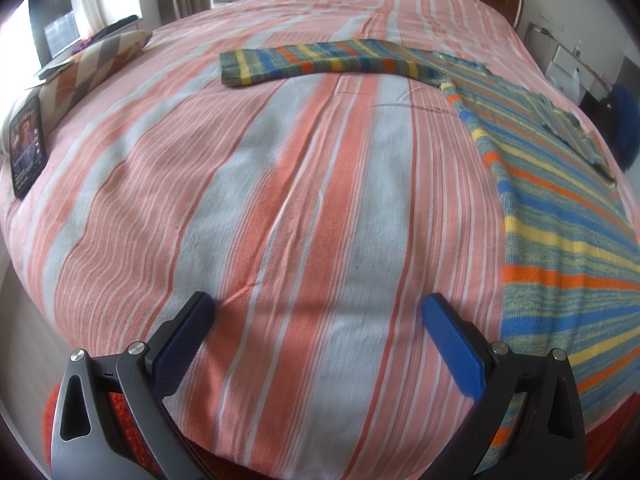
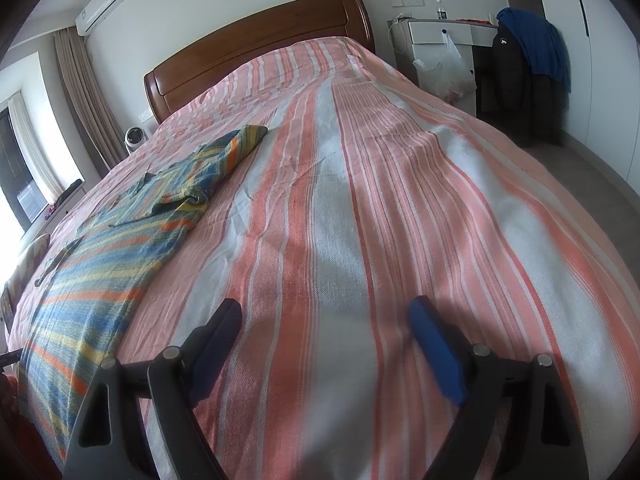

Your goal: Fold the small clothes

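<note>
A striped knit sweater in blue, yellow, orange and green lies flat on the bed. One sleeve stretches out to the left at the far side. In the right wrist view the sweater lies at the left, its other sleeve folded in over the body. My left gripper is open and empty above the bedspread, left of the sweater's hem. My right gripper is open and empty above the bedspread, right of the sweater.
The bed has a pink, white and grey striped bedspread and a wooden headboard. A cushion and a phone lie at its left edge. A nightstand and a chair with hung clothes stand to the right.
</note>
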